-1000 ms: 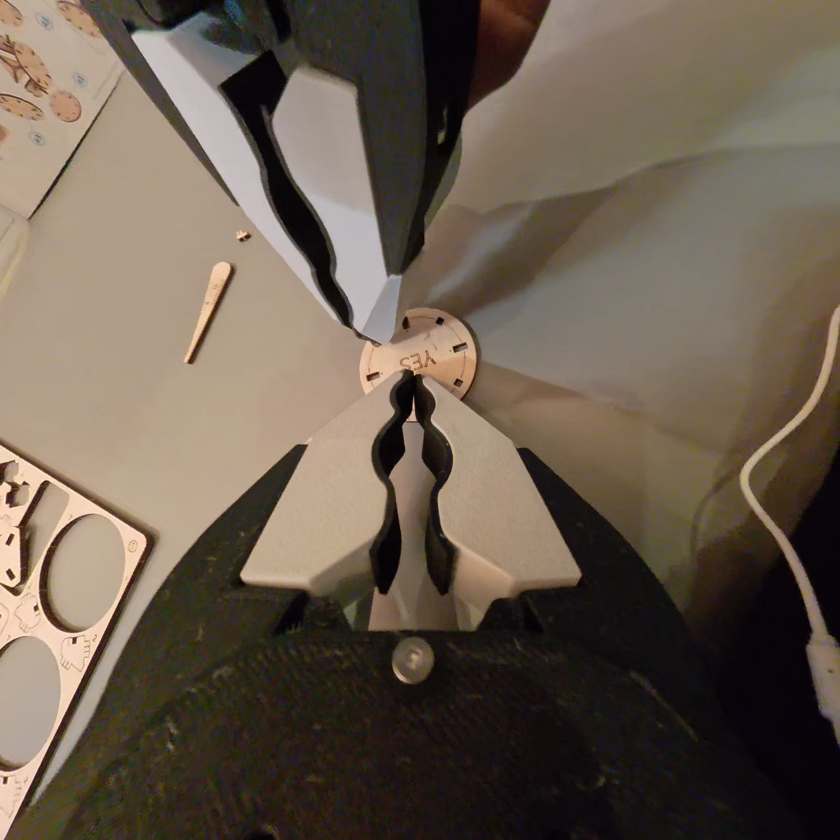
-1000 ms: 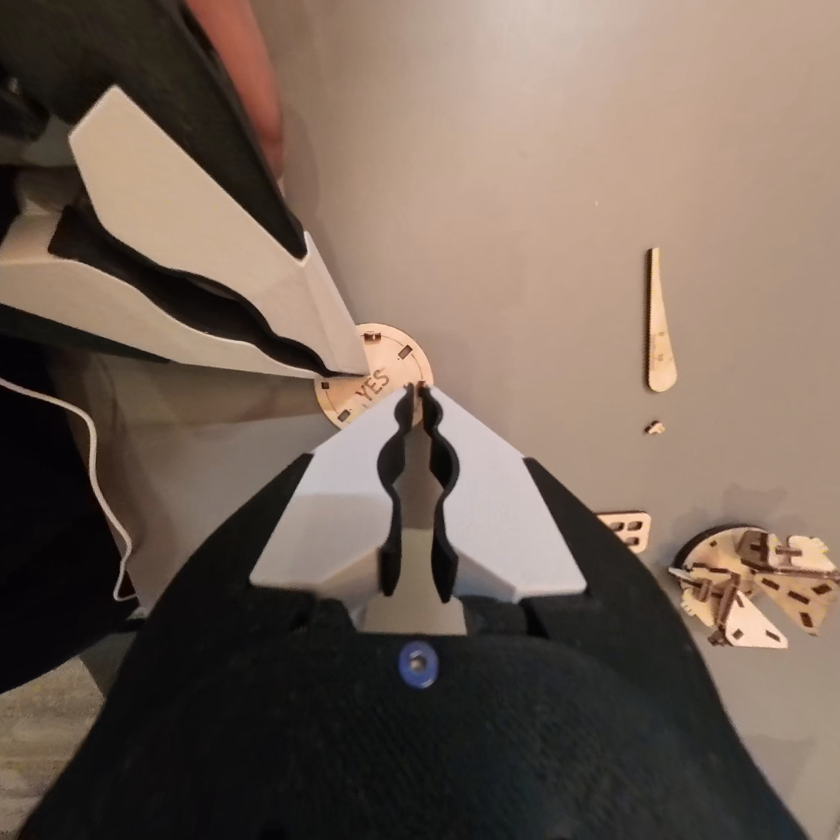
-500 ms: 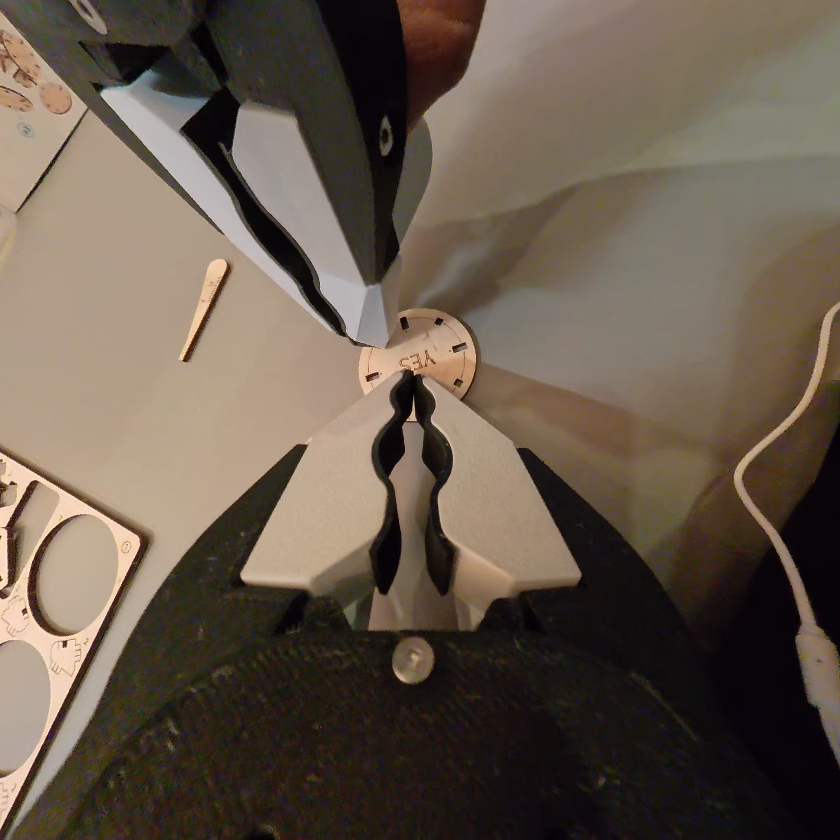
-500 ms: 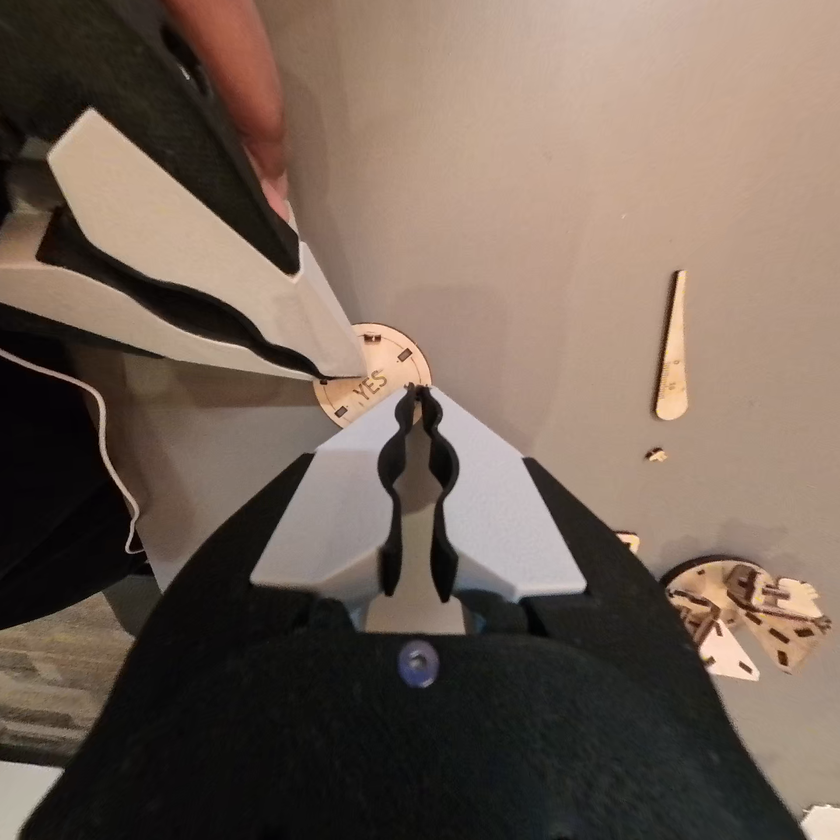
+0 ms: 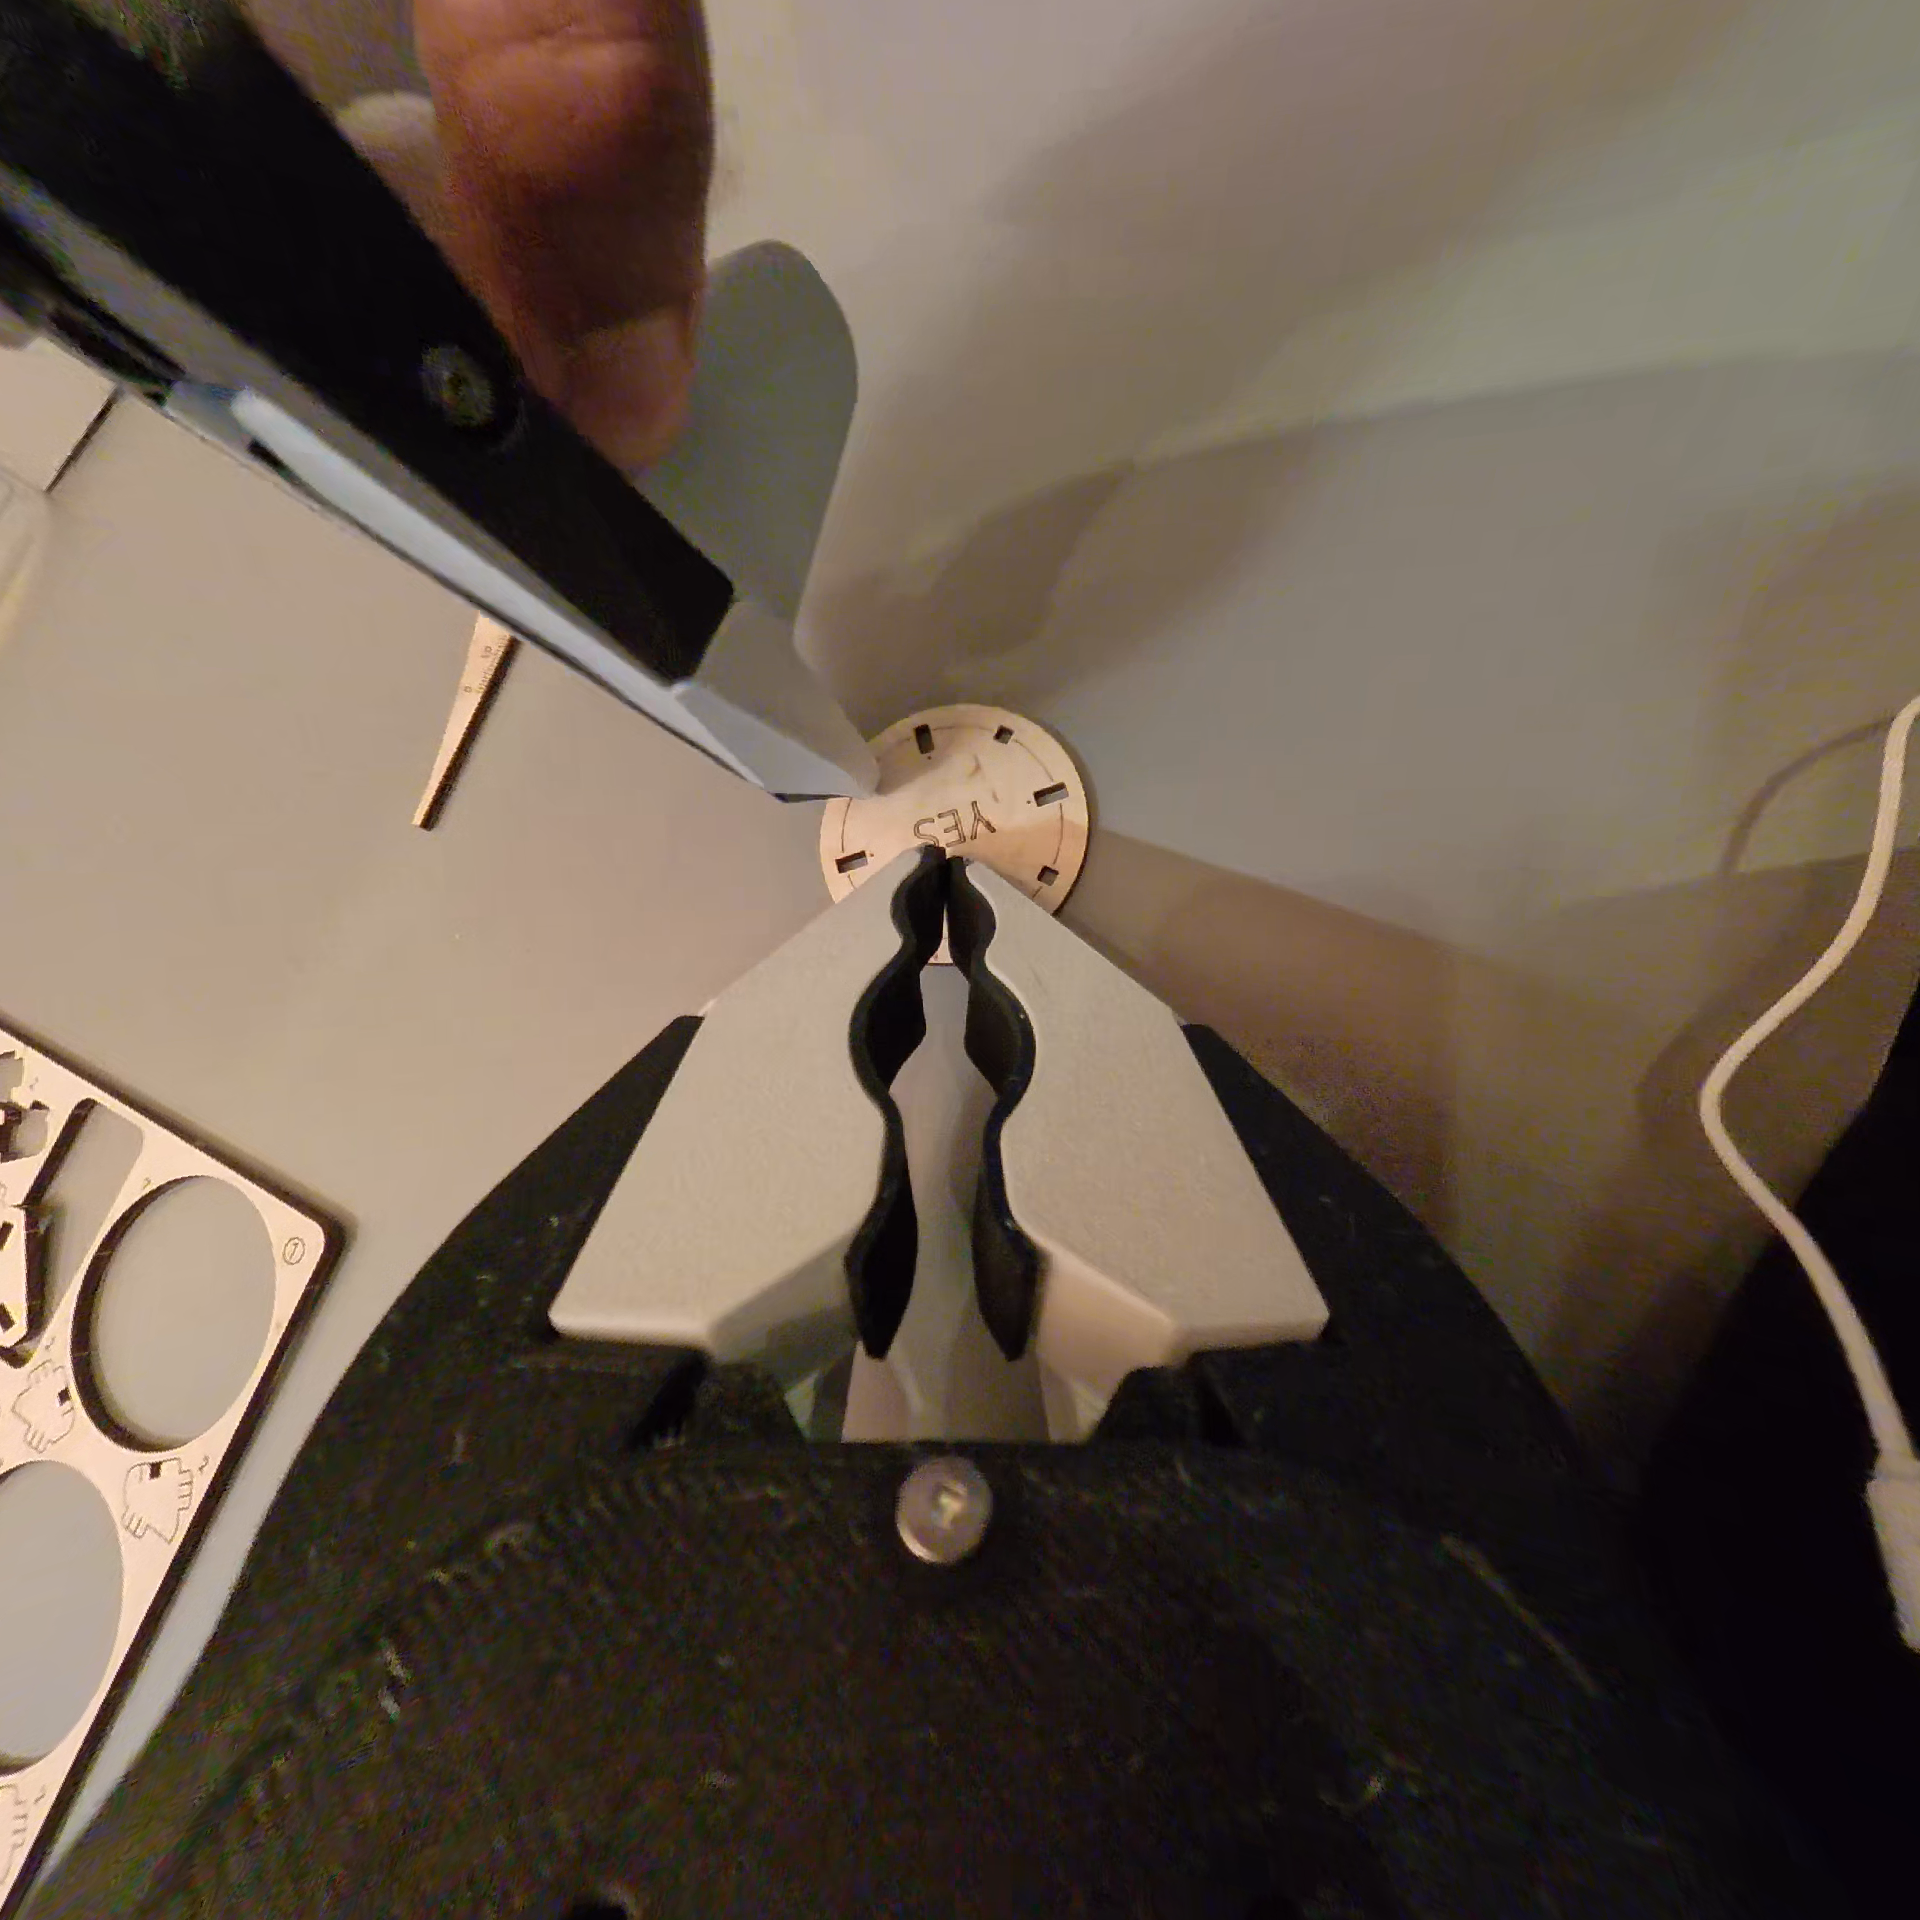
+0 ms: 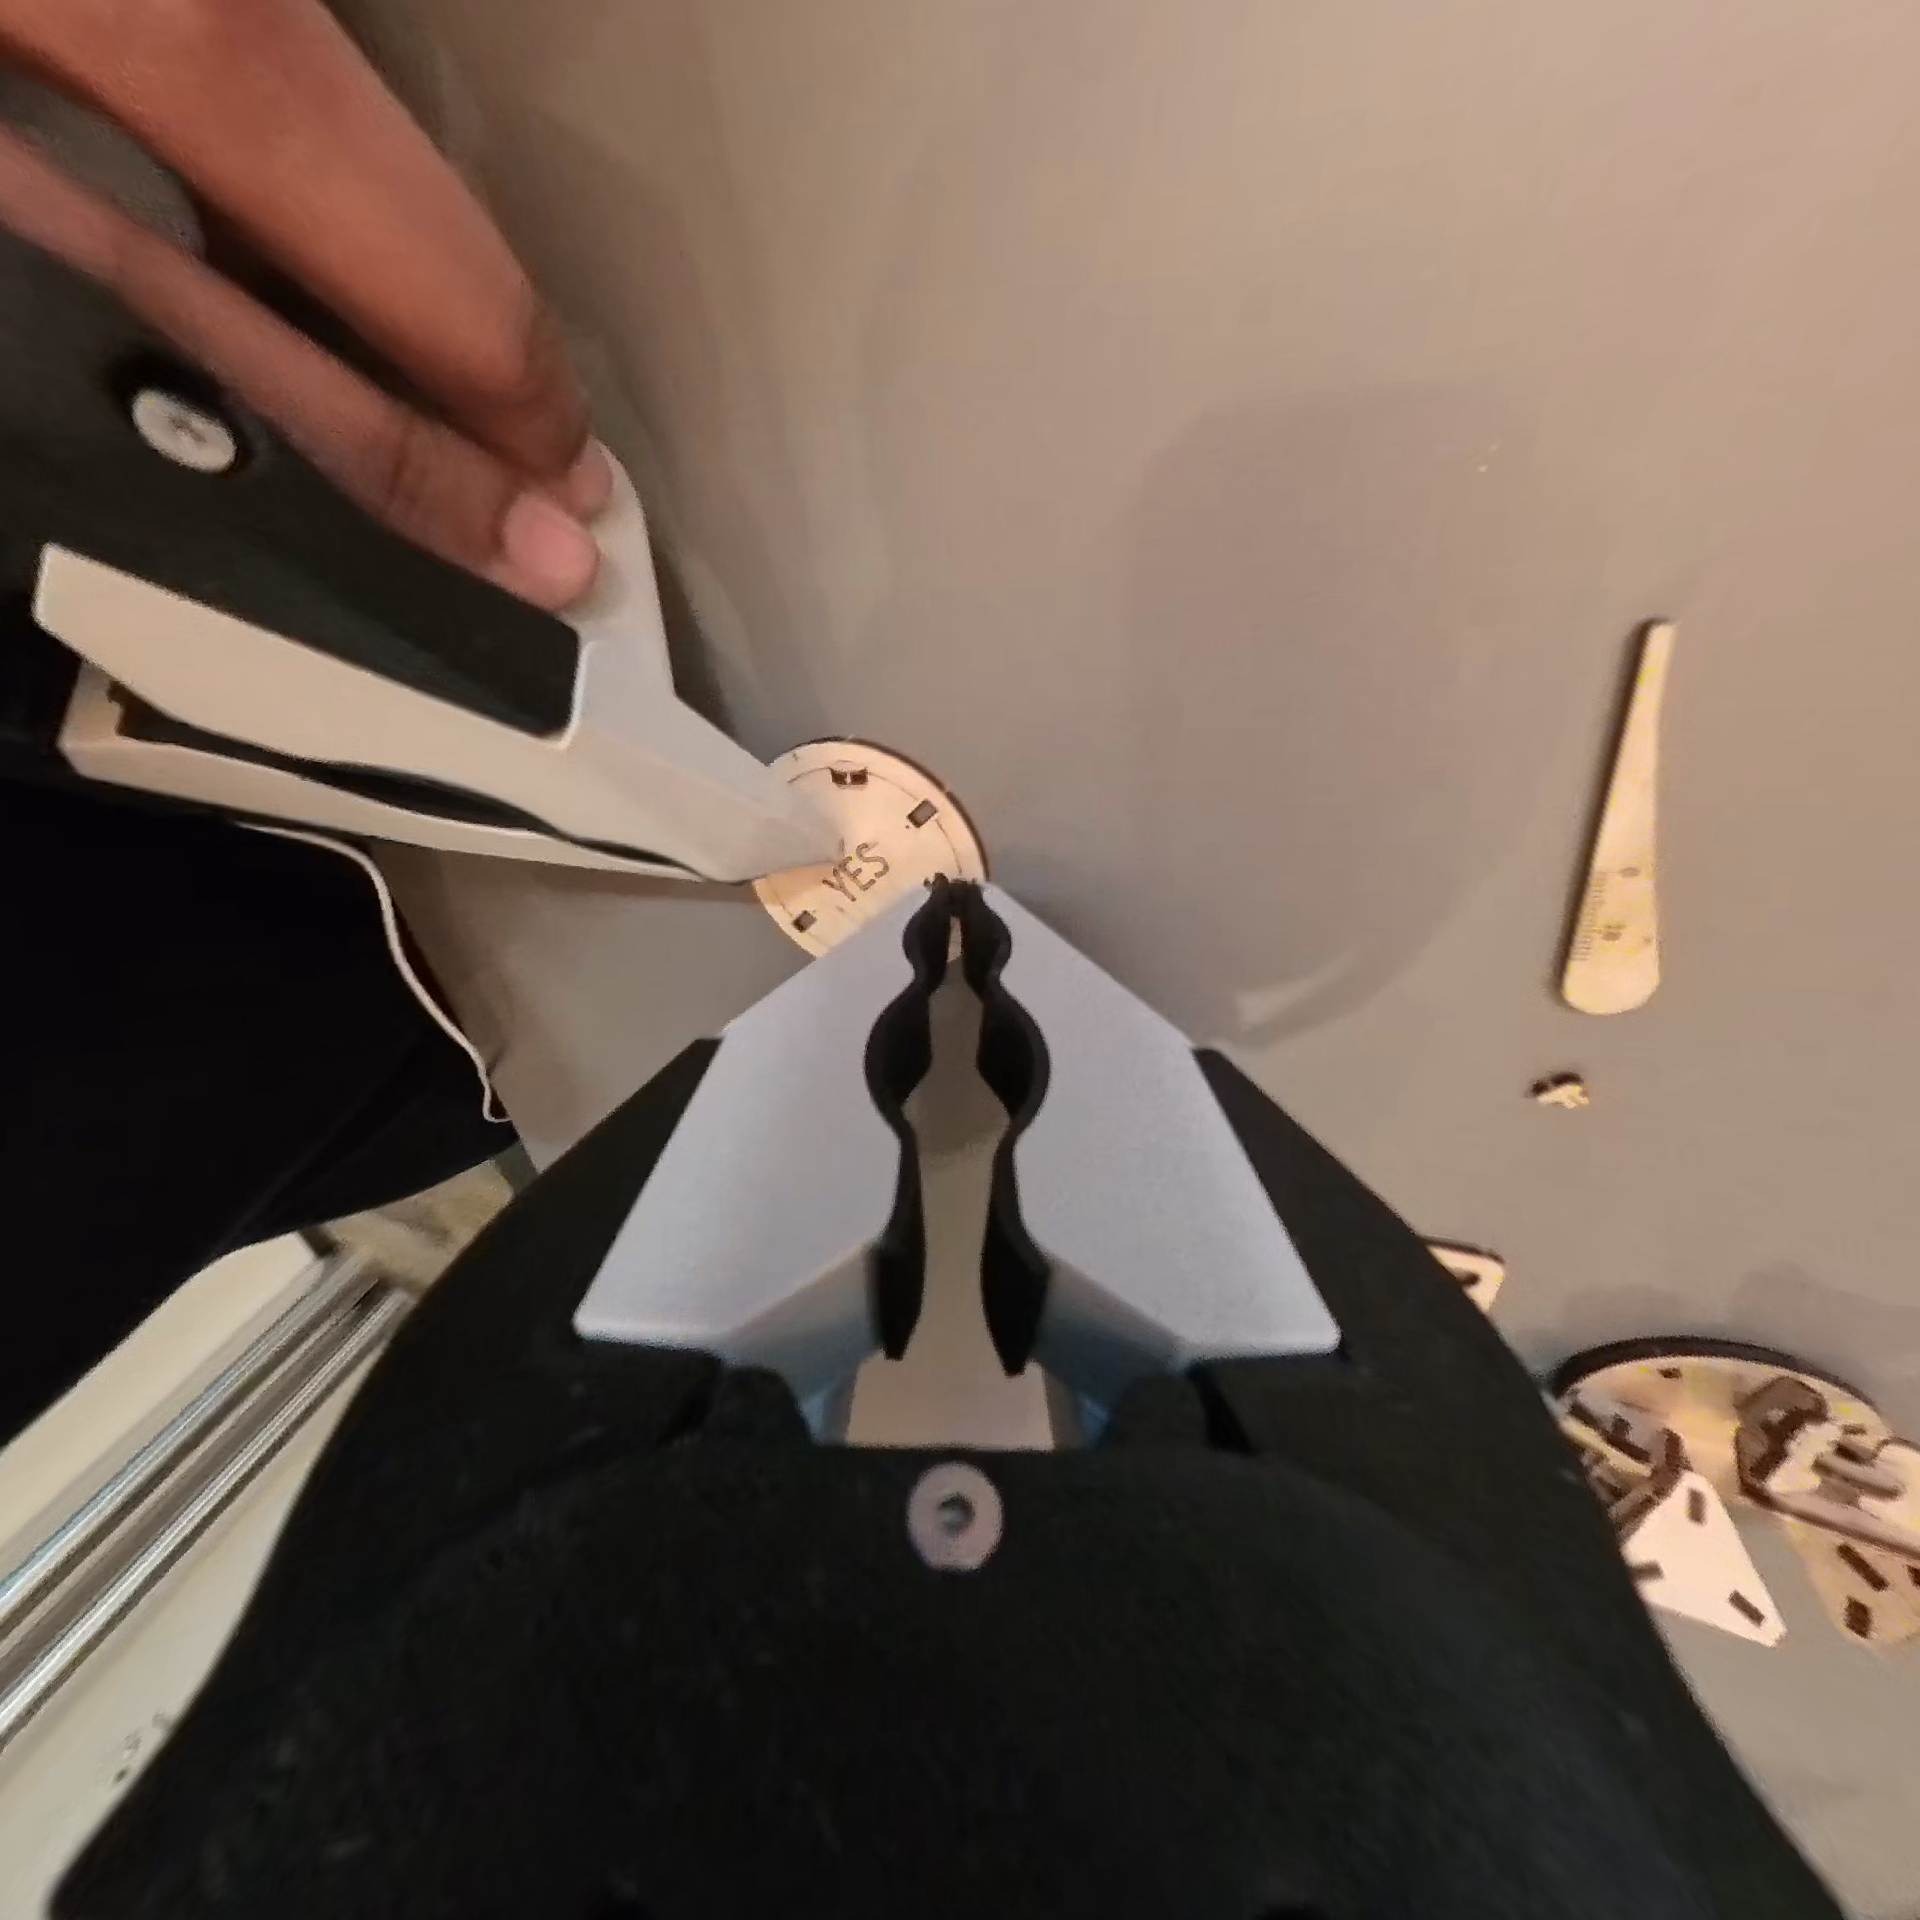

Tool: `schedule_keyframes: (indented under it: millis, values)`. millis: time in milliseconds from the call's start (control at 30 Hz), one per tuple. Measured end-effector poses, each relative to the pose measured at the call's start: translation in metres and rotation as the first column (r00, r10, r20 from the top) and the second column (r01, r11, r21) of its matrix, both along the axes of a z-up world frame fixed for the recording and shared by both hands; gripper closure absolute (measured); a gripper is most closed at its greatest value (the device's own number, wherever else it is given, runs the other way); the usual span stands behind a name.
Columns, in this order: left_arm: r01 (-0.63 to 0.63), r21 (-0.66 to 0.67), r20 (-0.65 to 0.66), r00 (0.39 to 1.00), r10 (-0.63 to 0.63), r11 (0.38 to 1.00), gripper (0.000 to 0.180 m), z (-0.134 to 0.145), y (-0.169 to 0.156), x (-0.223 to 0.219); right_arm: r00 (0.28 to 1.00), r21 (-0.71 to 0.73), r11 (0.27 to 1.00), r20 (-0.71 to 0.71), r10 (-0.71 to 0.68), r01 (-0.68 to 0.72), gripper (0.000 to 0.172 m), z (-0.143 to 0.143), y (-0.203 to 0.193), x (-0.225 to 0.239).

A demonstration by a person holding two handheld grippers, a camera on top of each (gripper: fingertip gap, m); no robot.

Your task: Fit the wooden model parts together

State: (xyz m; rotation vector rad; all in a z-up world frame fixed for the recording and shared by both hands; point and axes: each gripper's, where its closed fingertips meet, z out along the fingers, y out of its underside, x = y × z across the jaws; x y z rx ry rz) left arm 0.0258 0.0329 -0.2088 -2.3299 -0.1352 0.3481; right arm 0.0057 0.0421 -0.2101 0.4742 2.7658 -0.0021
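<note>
Both grippers are meeting at the wooden disc (image 5: 956, 821) at frame centre. The left gripper (image 5: 943, 854) is clenched at its near edge. The right gripper (image 6: 954, 885) is clenched too, holding something tiny and dark.

Each camera sits on its own gripper, looking forward and down along the two fingers at a grey table (image 5: 260, 935) from close up. The left wrist view faces the table's edge, where a white cable (image 5: 1766, 1039) hangs. The right wrist view faces across the table. Both views share the round wooden disc (image 5: 997, 790) (image 6: 894, 831) at their centre, and each shows the other gripper entering from its upper left. The long wooden stick (image 5: 462, 727) (image 6: 1621, 831) also appears in both.
</note>
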Motion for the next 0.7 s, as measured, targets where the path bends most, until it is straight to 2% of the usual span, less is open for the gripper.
schedule_keyframes:
  millis: [167,333,467,567,700]
  values:
    - [0.0,-0.002,-0.009,1.0,0.0,1.0,0.18,0.0,0.0,0.0,1.0,0.044,0.999,-0.007,-0.019,0.019,0.172,0.0,0.0,0.0]
    - [-0.001,-0.006,-0.028,1.0,0.001,1.0,0.18,0.0,0.0,0.0,0.995,-0.014,0.999,-0.098,-0.034,0.032,0.171,0.001,0.0,0.0]
    - [-0.001,-0.008,-0.039,0.999,0.001,1.0,0.18,0.0,0.0,0.0,0.976,-0.149,0.979,-0.143,-0.163,0.141,0.159,0.014,-0.003,-0.001]
    - [-0.002,-0.013,-0.059,0.998,0.001,1.0,0.18,0.0,0.0,0.0,0.944,-0.263,0.94,-0.192,-0.27,0.215,0.16,0.025,-0.001,-0.002]
    - [-0.003,-0.018,-0.085,0.996,0.002,1.0,0.18,0.0,0.0,0.0,0.9,-0.322,0.919,-0.292,-0.324,0.227,0.16,0.021,0.005,0.004]
